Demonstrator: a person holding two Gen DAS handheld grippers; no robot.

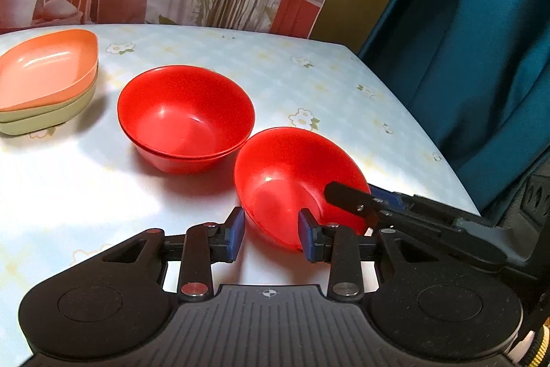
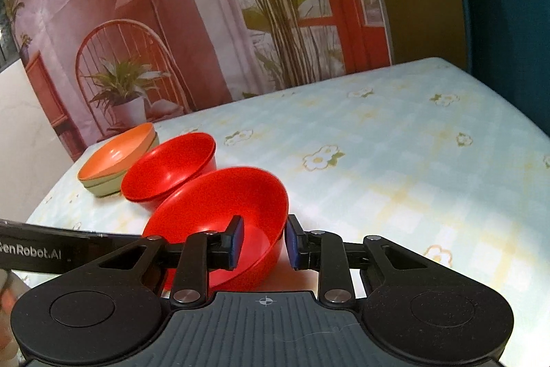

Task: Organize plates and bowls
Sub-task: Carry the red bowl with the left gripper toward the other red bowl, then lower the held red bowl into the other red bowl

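Note:
A single red bowl (image 1: 285,174) (image 2: 213,205) hangs tilted, just right of a stack of two red bowls (image 1: 185,119) (image 2: 168,171). My left gripper (image 1: 273,236) straddles its near-left rim, one pad outside and one over the inside, shut on it. My right gripper (image 2: 264,239) is shut over the opposite rim, with one finger (image 1: 343,195) inside the bowl and the other outside. A stack of shallow plates (image 1: 44,74) (image 2: 117,157), orange on top of green, sits at the far left. The bowl's underside is hidden.
The table (image 1: 68,195) (image 2: 378,177) wears a pale blue floral cloth. A printed backdrop with plants hangs behind it, and a blue fabric (image 1: 481,57) hangs past its right edge. The left gripper's black body (image 2: 51,250) crosses the lower left of the right wrist view.

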